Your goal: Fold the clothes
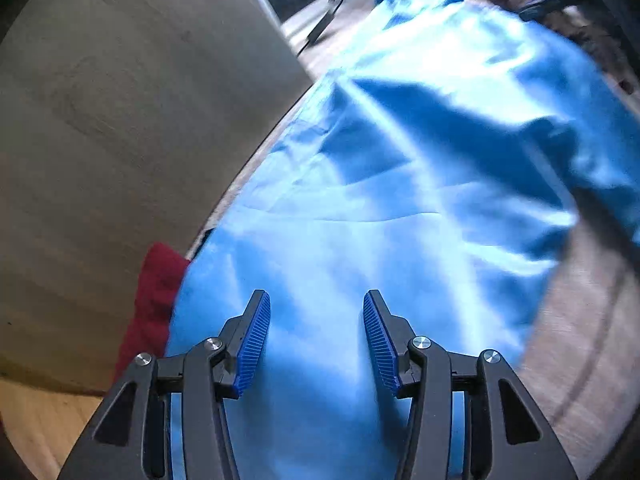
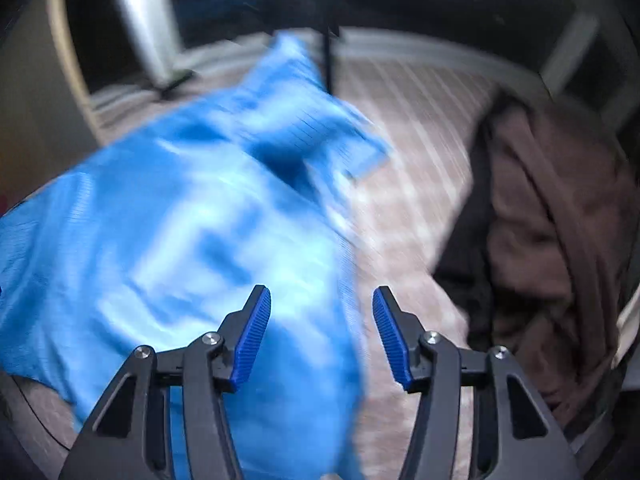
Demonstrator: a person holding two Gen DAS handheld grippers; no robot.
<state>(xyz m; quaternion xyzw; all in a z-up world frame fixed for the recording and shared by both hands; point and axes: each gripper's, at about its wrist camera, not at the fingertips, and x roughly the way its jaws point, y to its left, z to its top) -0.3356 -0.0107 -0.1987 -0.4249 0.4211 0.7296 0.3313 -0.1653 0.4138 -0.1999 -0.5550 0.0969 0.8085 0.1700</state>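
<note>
Nearest the left wrist camera, the left gripper (image 1: 317, 312) stood with its jaws spread apart and nothing between the blue ribbed pads (image 1: 256, 344). Directly beneath and ahead of it lay the blue garment (image 1: 360, 200), a thin, shiny cloth spread loosely over a pale striped surface (image 1: 580, 320). From the gripper the cloth ran out toward twelve and one o'clock, rumpled into soft ridges and deep shadowed folds. At nine o'clock a red cloth (image 1: 154, 300) showed beside the garment's near edge, against a large pale rounded panel (image 1: 120, 120).

In the right wrist view, the right gripper (image 2: 321, 310) was likewise released, jaws wide, holding nothing. The garment's right edge passed below the gap between the fingers, the bulk lying from nine to eleven o'clock (this picture was blurred, so details were uncertain). A corner rose at twelve o'clock, far off. At two o'clock, well apart from the blue cloth, a heap of brown clothing (image 2: 552, 240) sat on the same surface.

The garment looked light, limp and slippery; it would likely sag and slide rather than hold a crease. A pinch at a hem edge or corner, one per gripper, seemed the surest hold. Whether any fold had been made could not be told from the crumpled lie.
</note>
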